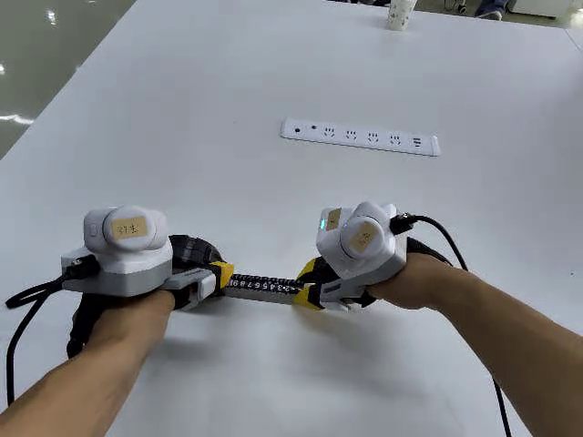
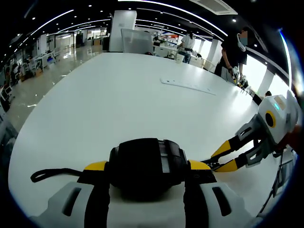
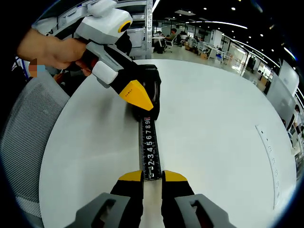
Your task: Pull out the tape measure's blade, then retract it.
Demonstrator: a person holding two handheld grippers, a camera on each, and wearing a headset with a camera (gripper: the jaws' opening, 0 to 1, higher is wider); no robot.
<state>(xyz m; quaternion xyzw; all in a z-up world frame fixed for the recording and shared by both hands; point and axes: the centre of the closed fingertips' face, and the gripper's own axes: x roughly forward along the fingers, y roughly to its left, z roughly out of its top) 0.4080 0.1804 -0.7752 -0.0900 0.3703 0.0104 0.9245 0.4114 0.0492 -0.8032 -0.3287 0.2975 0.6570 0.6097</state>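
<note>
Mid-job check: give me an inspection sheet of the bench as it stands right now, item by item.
Surface: white table, no marks or spills seen.
Job's things: black tape measure case; its blade is drawn out a short way, numbers facing up.
Clutter: white power strip and a patterned cup, both well beyond the work.
Grippers: left hand-held gripper shut on the tape measure case; right hand-held gripper shut on the blade's end.
Cables: a black cable trails from the right hand-held gripper; a second one trails from the left.
Surroundings: open office, people standing past the table, mesh chair nearby.
</note>
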